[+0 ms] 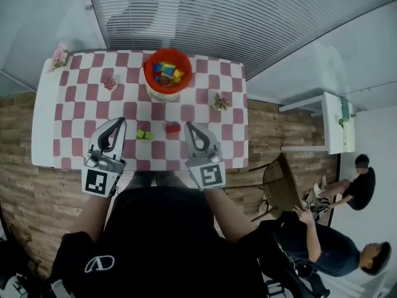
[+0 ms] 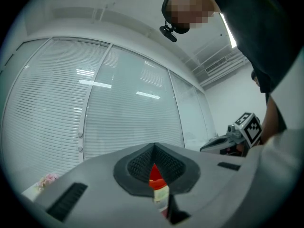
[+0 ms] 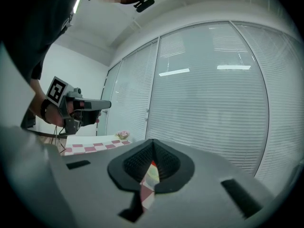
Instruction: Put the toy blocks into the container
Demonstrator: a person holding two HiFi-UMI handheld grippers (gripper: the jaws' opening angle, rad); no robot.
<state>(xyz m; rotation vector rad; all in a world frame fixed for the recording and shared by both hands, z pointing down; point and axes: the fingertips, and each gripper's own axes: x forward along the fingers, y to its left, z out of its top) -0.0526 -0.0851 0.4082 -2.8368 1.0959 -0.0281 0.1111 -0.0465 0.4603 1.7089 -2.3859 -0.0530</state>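
A red bucket (image 1: 166, 71) holding several coloured blocks stands at the far middle of the checkered table (image 1: 74, 113). On the cloth nearer to me lie a green block (image 1: 144, 134) and a red block (image 1: 173, 128). My left gripper (image 1: 120, 123) hovers just left of the green block with its jaws together and nothing held. My right gripper (image 1: 188, 127) is shut and empty just right of the red block. In the left gripper view the gripper (image 2: 154, 146) is shut, and a sliver of the red bucket (image 2: 155, 175) shows through the slit. The right gripper (image 3: 152, 142) looks shut too.
Small ornaments sit on the table: pink flowers (image 1: 60, 56) at the far left corner, a small piece (image 1: 110, 83) left of the bucket, a little plant (image 1: 221, 100) on the right. A chair (image 1: 282, 185), a white shelf (image 1: 332, 120) and two seated people (image 1: 335, 241) are at the right.
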